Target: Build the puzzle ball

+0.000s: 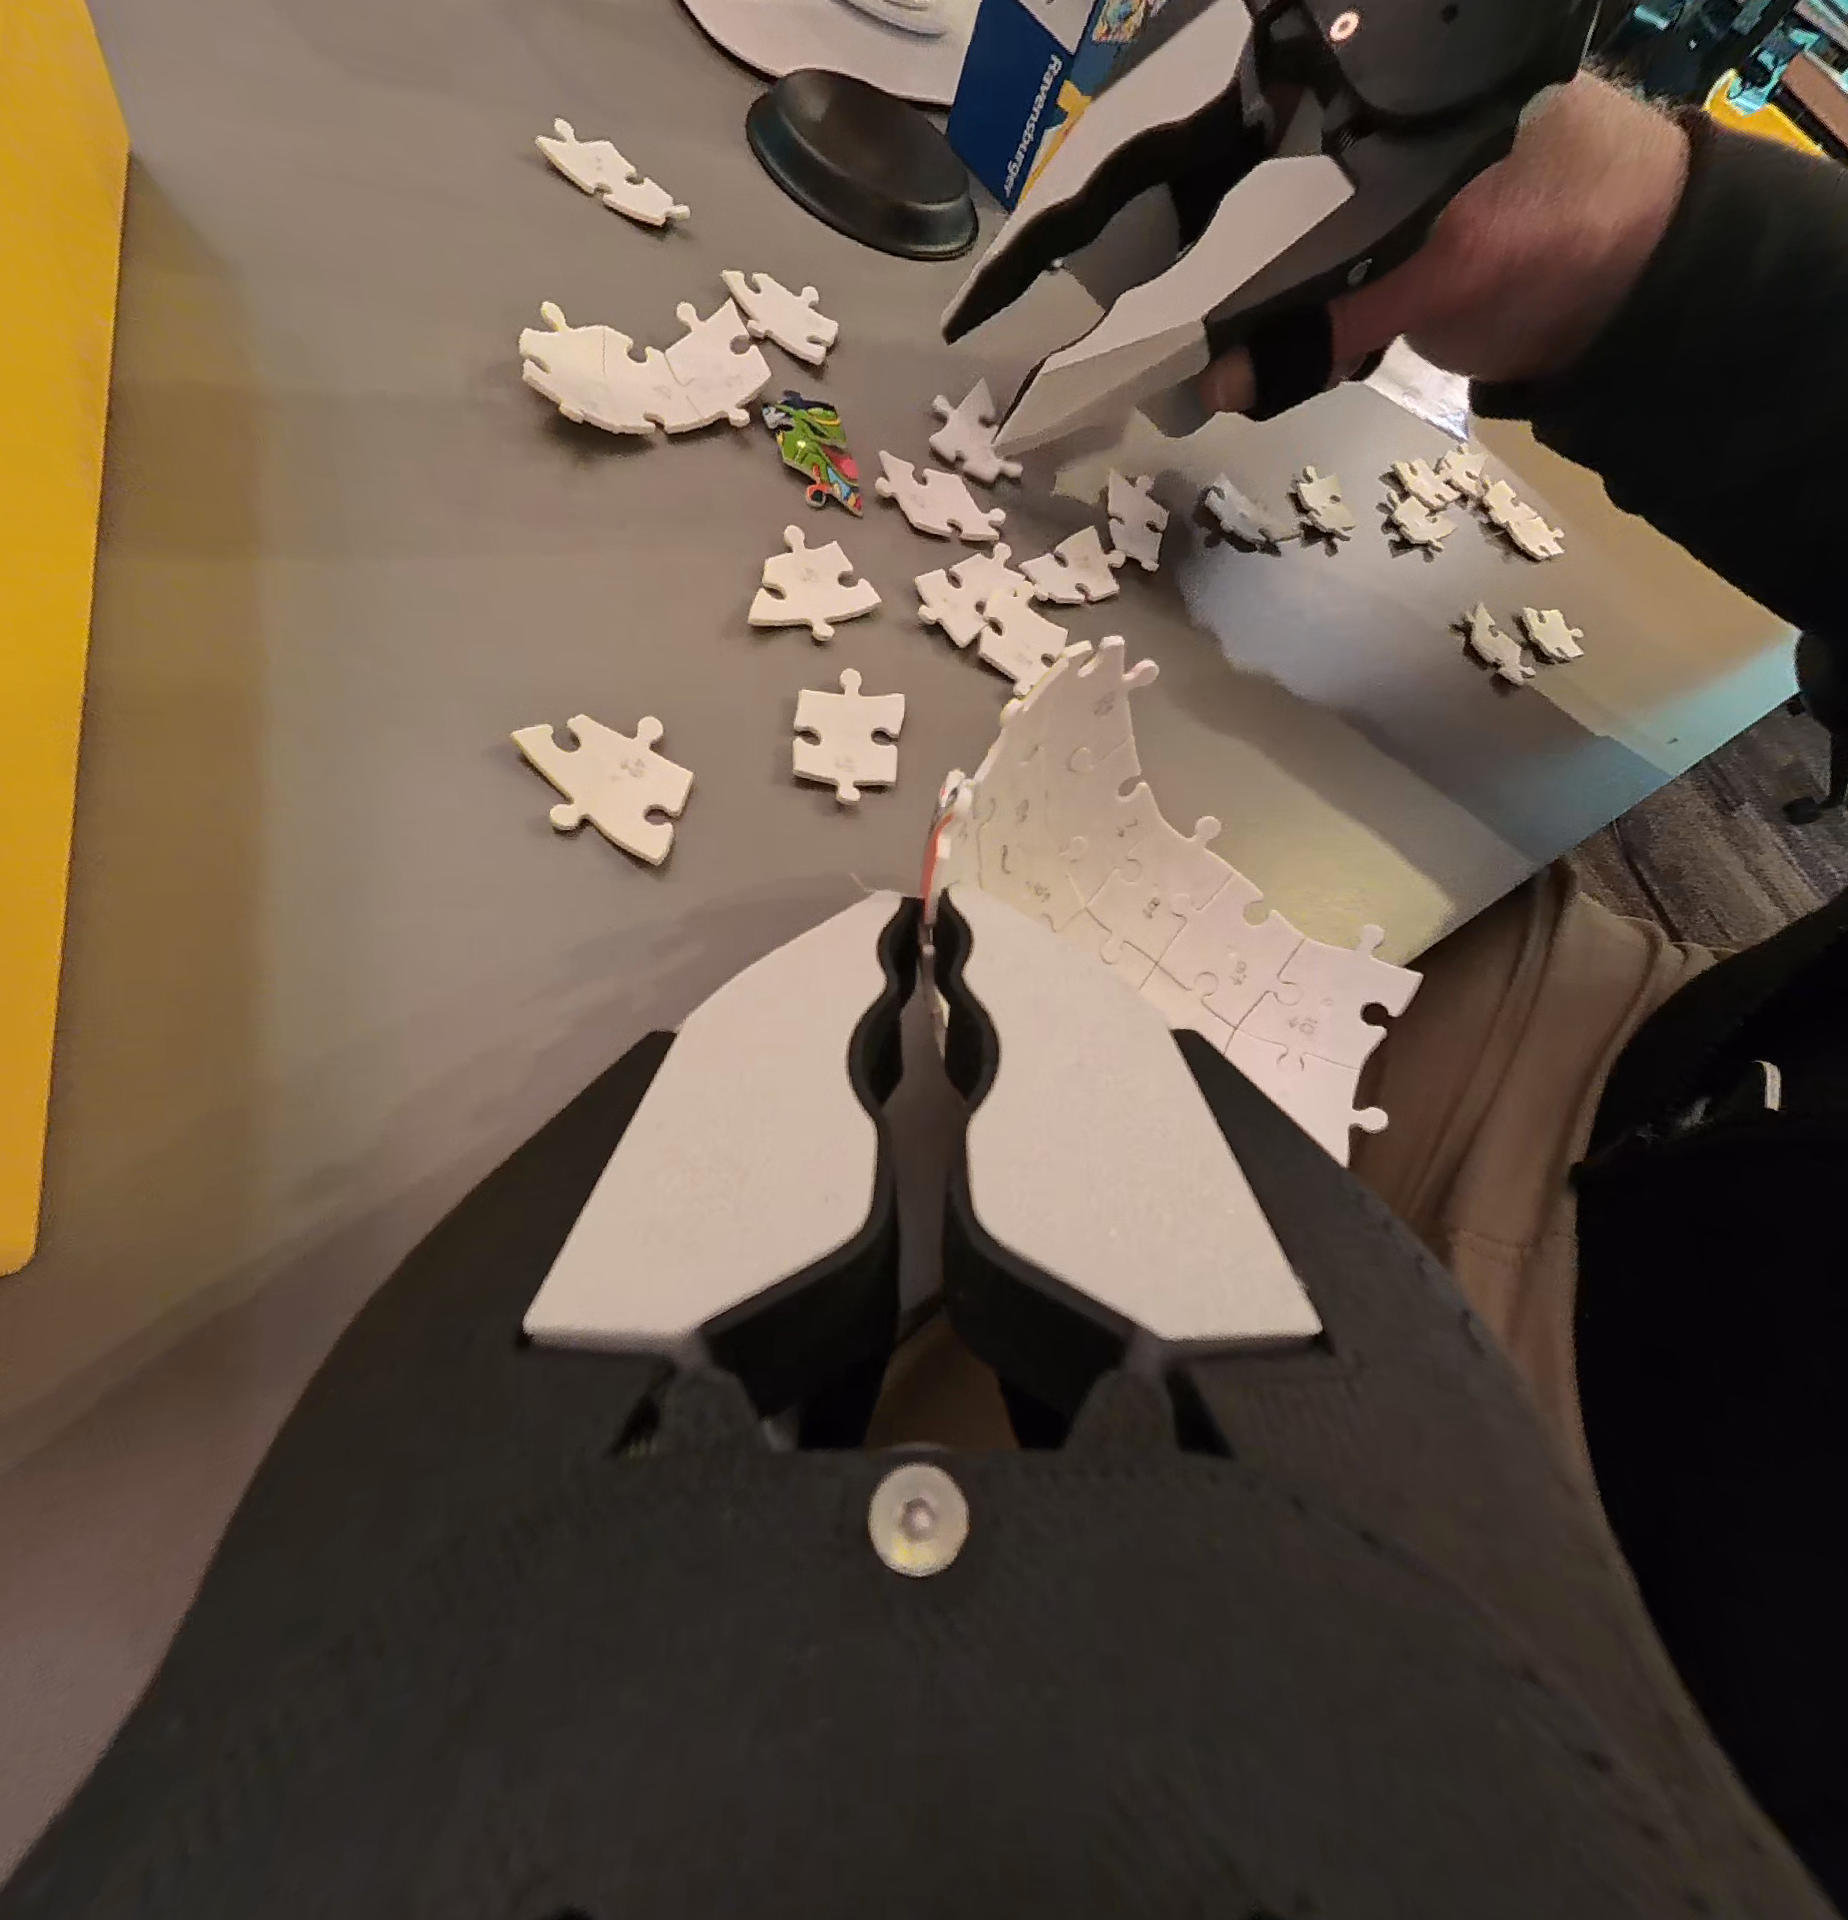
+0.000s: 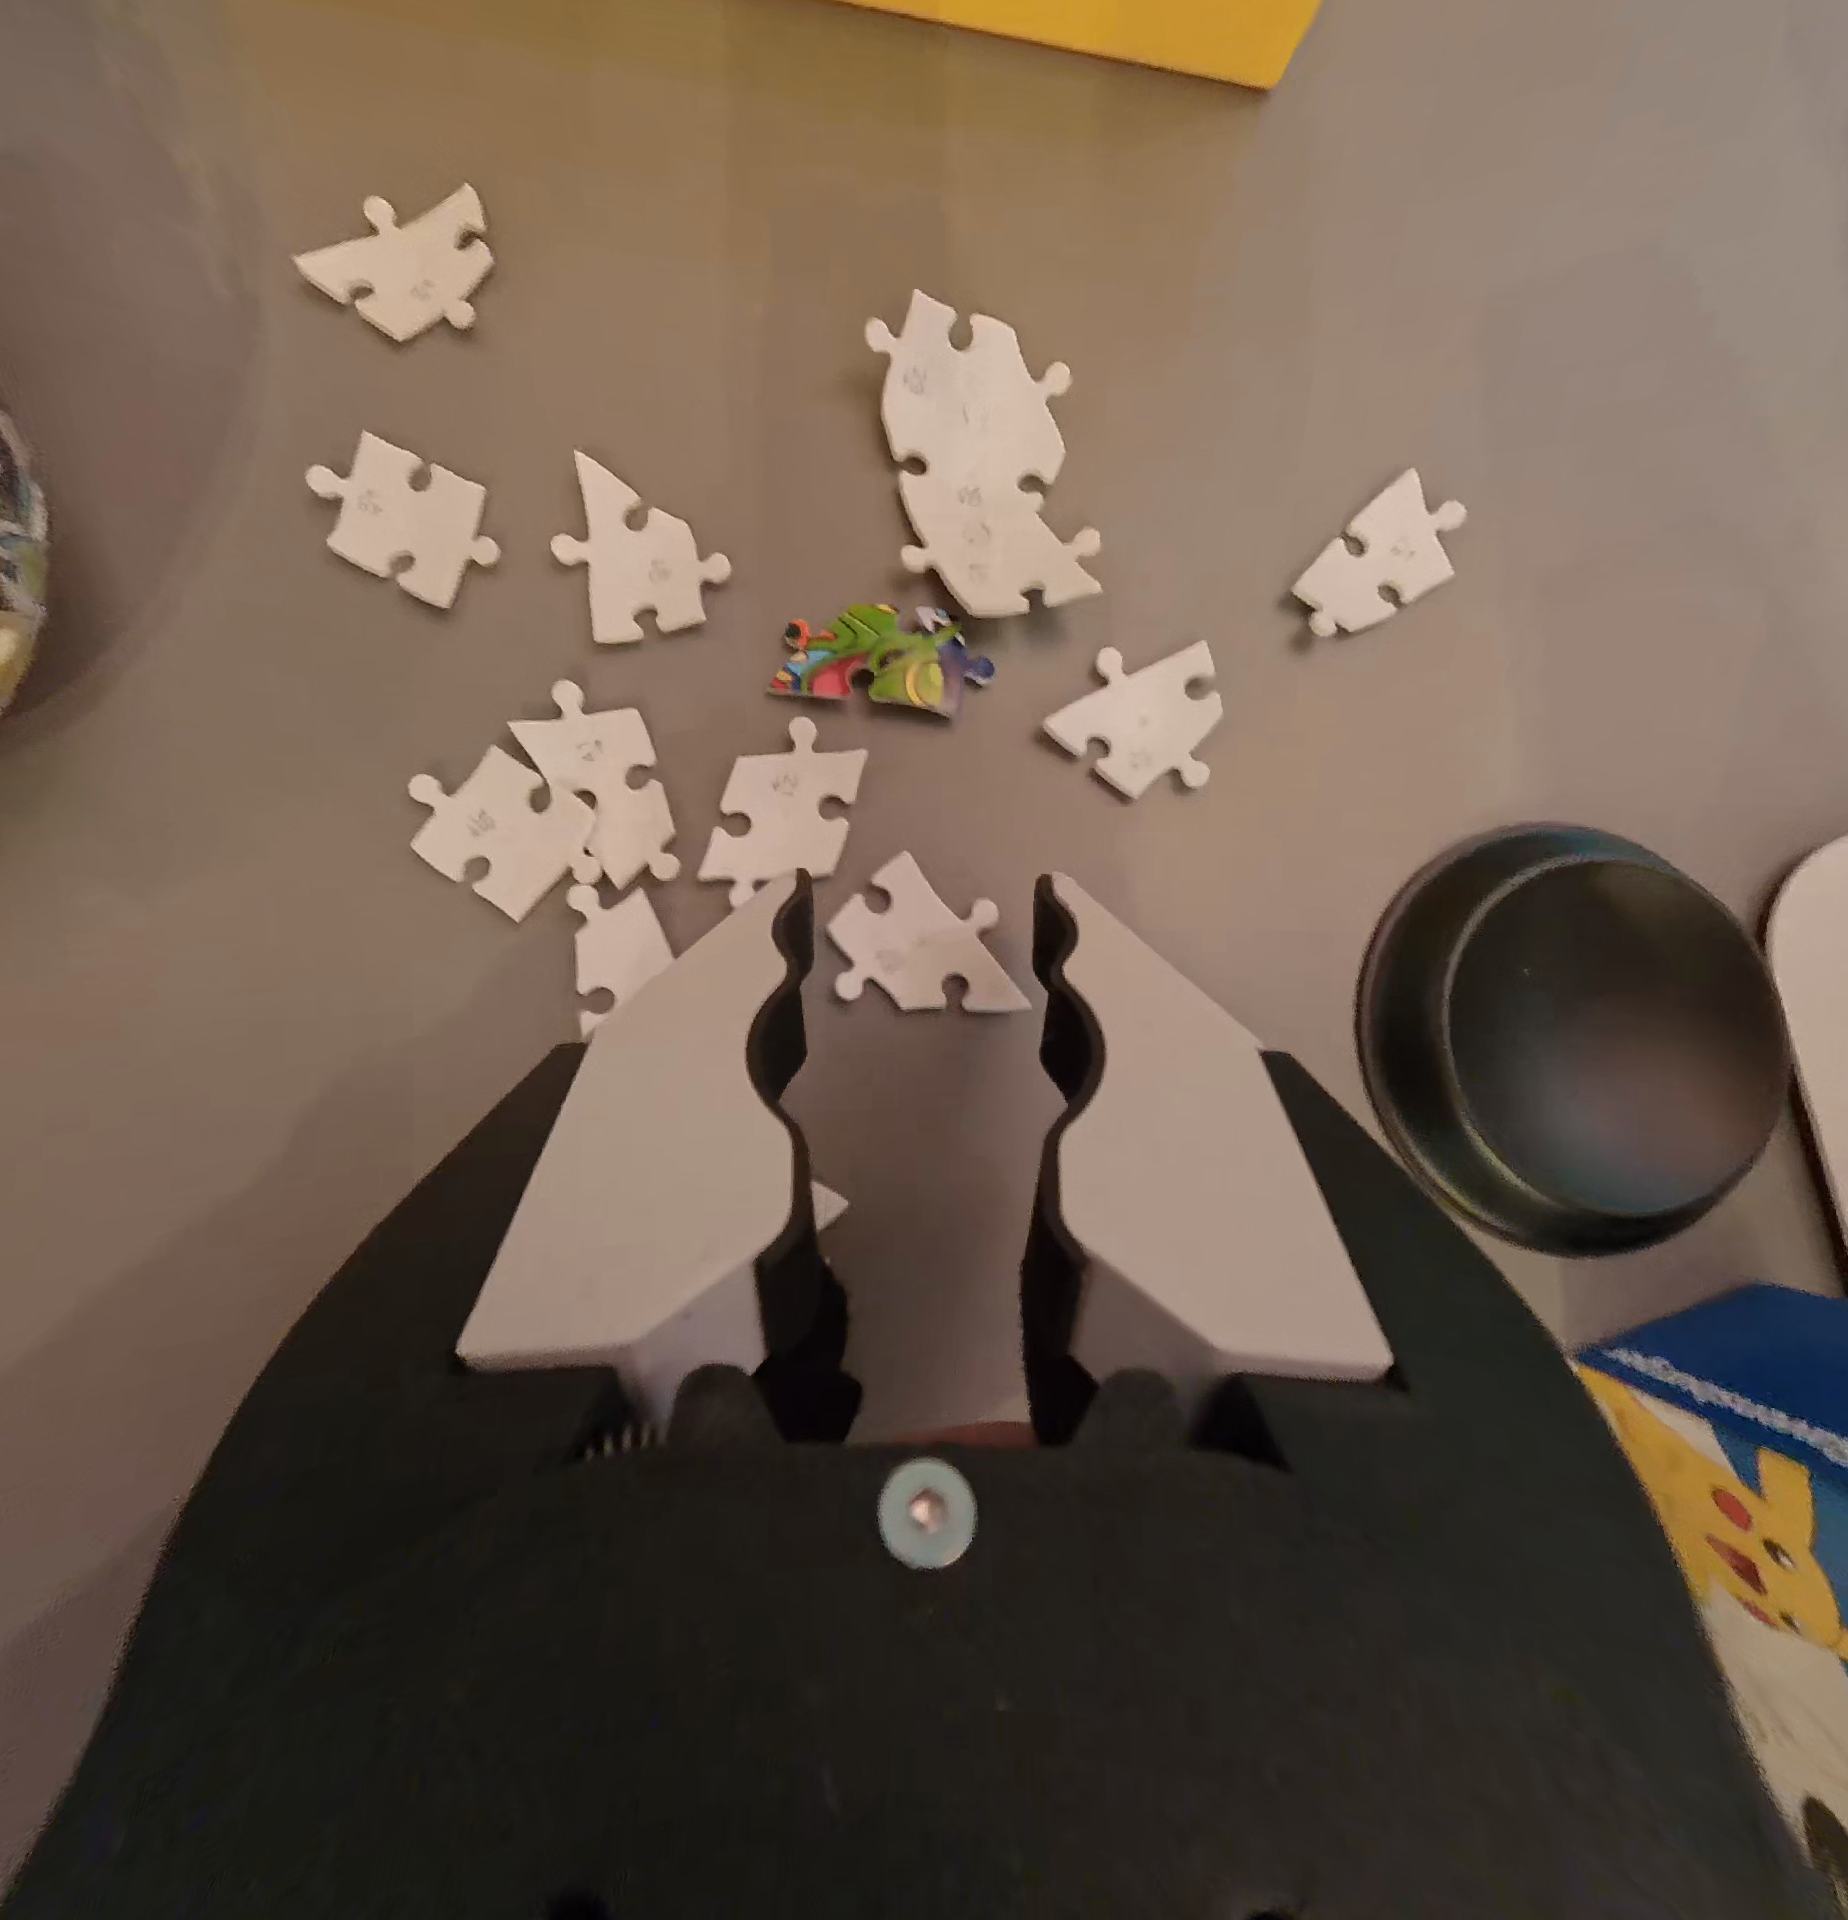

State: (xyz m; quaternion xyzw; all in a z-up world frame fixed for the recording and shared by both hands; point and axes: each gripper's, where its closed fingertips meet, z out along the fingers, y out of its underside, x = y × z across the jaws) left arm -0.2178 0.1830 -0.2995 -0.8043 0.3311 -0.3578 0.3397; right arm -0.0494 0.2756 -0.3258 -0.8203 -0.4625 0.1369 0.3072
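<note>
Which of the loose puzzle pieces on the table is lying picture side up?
Only the green multicoloured piece beside the joined white strip; every other loose piece shows its plain white back.

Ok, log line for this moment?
left gripper: shut on curved puzzle section | right gripper: open over loose piece

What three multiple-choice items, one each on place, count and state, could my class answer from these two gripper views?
1. Where does the black round stand sit?
A. right of the right gripper
B. on the yellow panel
C. in the box

2. How many loose pieces lie picture side up?
A. none
B. one
C. five

3. The left gripper is:
A. open and empty
B. shut on the curved puzzle section
C. out of view

Key: 1 A, the stand lies right of the open fingers. 2 B, only the colourful piece shows print. 3 B, its fingers pinch the section's edge.
</note>
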